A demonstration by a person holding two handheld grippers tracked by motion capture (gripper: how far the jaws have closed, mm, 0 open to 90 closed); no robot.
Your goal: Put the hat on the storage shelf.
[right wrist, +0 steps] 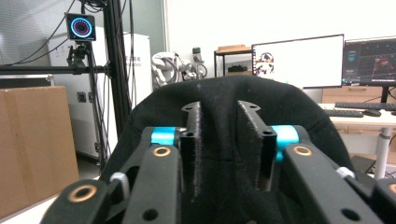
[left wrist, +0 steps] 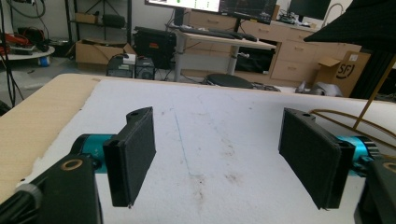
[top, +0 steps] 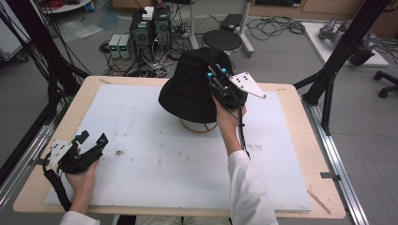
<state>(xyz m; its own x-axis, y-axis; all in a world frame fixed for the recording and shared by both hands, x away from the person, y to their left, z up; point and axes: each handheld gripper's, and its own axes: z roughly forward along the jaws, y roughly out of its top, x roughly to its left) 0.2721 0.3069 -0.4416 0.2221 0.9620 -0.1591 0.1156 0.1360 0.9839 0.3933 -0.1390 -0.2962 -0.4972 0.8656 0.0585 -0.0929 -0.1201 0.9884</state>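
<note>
Your right claw (top: 219, 76) is clenched on the black hat's (top: 190, 86) crown near the table's far edge. Left claw (left wrist: 224, 154) released, idle. Thin fabric pinch: lift sharply and it may slip, or drag the wire stand (top: 199, 125) over.

Left hand (top: 80, 180) low at the near-left corner of the worktop (top: 42, 154), holding the left gripper (left wrist: 219, 154) with jaws spread wide, nothing between them. Right forearm, white-sleeved, reaching forward to mid-table; right hand (top: 228, 115) raised, right gripper (right wrist: 227, 140) with jaws pinched together on a fold of black hat (right wrist: 224, 100).
</note>
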